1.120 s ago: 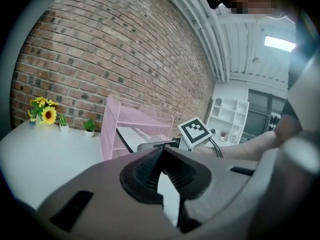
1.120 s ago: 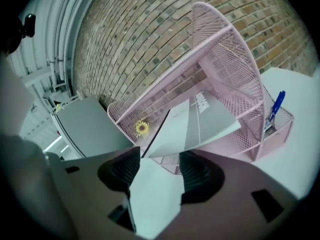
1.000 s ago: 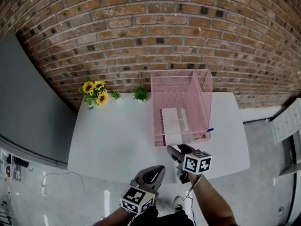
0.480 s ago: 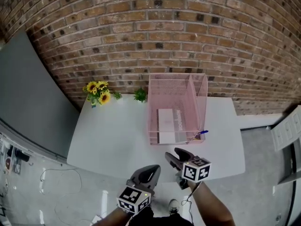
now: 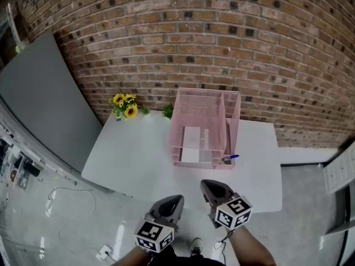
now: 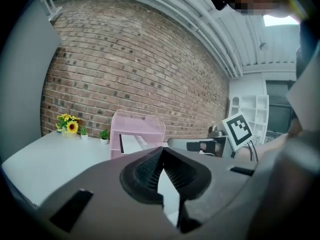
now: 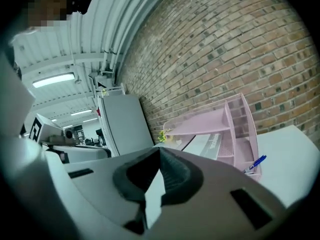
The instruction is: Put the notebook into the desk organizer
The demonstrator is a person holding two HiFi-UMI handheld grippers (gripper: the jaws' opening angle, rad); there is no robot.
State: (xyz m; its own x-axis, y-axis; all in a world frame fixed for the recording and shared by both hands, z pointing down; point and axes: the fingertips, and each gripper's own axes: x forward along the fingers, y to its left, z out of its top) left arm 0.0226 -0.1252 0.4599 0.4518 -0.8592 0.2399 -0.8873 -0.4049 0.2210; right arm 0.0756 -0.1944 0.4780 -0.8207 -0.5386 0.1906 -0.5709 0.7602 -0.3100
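The white notebook [image 5: 194, 144] lies flat inside the pink wire desk organizer [image 5: 178, 101], which stands at the back of the white table [image 5: 133, 154]. In the left gripper view the notebook [image 6: 131, 143] shows in the organizer [image 6: 145, 126]; in the right gripper view the notebook [image 7: 207, 145] lies in the organizer's [image 7: 235, 121] wide bay. My left gripper [image 5: 175, 199] and right gripper [image 5: 207, 185] hang off the table's front edge, over the floor. Both are shut and empty, their jaws meeting at the tips [image 6: 161, 150] [image 7: 159, 151].
A blue pen [image 5: 230, 158] lies at the organizer's front right corner. Sunflowers [image 5: 126, 105] and a small green plant [image 5: 168, 111] stand at the table's back left. A brick wall rises behind the table. A grey panel [image 5: 44, 98] leans at the left.
My right gripper's jaws have closed on nothing. Both grippers have drawn back from the table's front edge, and the table sits farther off in the head view.
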